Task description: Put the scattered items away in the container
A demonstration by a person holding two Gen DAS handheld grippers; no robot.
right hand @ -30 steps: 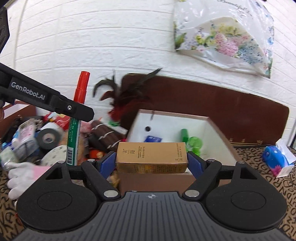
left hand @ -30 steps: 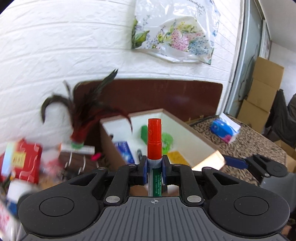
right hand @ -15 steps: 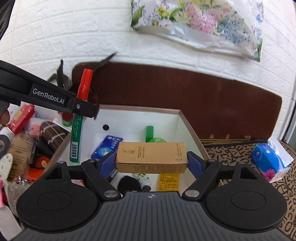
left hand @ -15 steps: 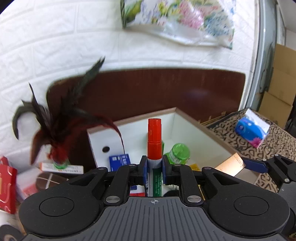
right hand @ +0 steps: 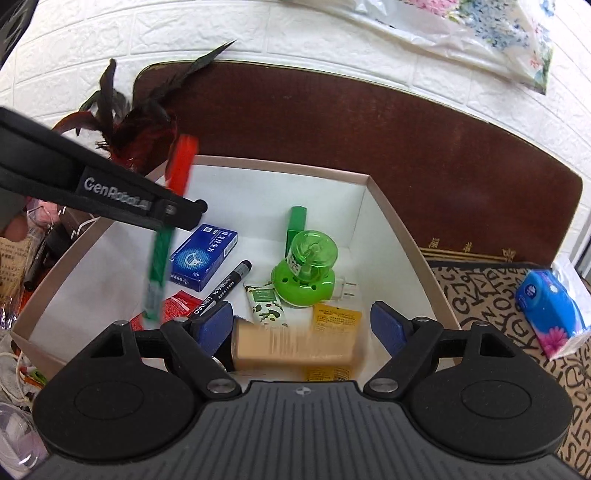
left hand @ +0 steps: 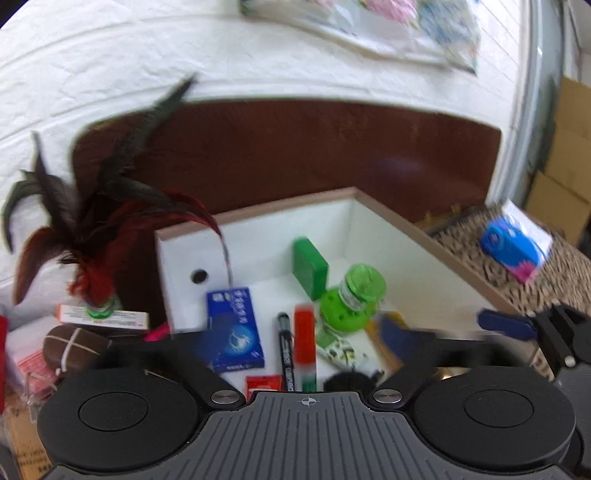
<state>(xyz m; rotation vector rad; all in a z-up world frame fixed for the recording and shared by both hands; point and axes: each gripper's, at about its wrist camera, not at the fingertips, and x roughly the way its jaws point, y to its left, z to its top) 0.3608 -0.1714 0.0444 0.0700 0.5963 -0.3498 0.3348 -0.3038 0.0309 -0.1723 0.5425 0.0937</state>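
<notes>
Left wrist view: left gripper jaws opening wide; the smeared red-green marker sits loose between them over the white cardboard box; feathers at nine o'clock.

Right wrist view: right gripper jaws opening, blurred tan carton loose between them above the box; green plastic plug-in at twelve o'clock.

floral bag, brown headboard, cardboard boxes

"GenRobot.AI" on left gripper arm; "deli" on black marker.
</notes>
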